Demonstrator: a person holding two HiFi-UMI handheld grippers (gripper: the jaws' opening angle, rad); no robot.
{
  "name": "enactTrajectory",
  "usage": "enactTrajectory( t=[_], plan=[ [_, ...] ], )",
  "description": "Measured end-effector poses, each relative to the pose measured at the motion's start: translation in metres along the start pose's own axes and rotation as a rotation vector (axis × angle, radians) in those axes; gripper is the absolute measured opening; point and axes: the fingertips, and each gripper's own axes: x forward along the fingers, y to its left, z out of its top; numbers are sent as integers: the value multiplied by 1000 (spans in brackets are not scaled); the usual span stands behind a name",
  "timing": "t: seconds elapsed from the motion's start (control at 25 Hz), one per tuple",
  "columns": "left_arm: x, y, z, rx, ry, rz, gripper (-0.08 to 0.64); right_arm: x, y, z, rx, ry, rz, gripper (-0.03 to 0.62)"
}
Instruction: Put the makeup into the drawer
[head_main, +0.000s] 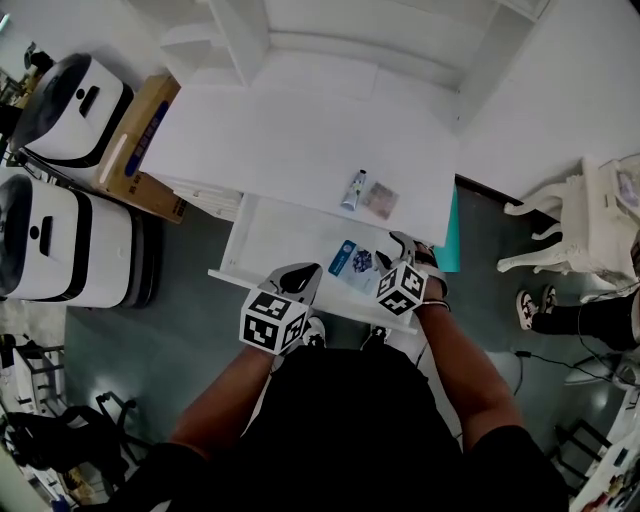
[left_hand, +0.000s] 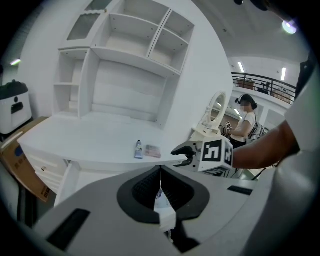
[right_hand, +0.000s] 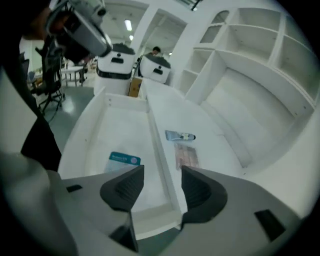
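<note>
Right gripper (right_hand: 162, 176) open and empty, lower centre over drawer (right_hand: 156, 150) wall; left gripper (left_hand: 160, 172) closed, nothing clearly held; blue packet (right_hand: 123, 161) in drawer; tube (right_hand: 180, 135) and sachet (right_hand: 186, 156) on desk (right_hand: 200, 125), mid-frame; risk: flat sachet likely slips the pinch, tube may roll.

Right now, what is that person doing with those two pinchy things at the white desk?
A person is putting makeup into the open white drawer of a white vanity desk. A flat blue-and-white packet lies inside the drawer. The right tool hangs open and empty above the drawer. The left tool is shut near the drawer's front edge. A small silvery-blue tube and a flat brownish packet wait on the desk top.
</note>
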Motion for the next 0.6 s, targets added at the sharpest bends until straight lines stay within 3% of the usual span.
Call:
enactTrajectory(
  t=[0.16, 0.6],
  plan=[
    [-3, 7, 0, -16, 1, 27, 11, 45, -16, -14, -99, 101, -4, 264],
    [-13, 27, -10, -86, 17, 106, 11, 96, -26, -1, -234, 118, 16, 291]
  ],
)
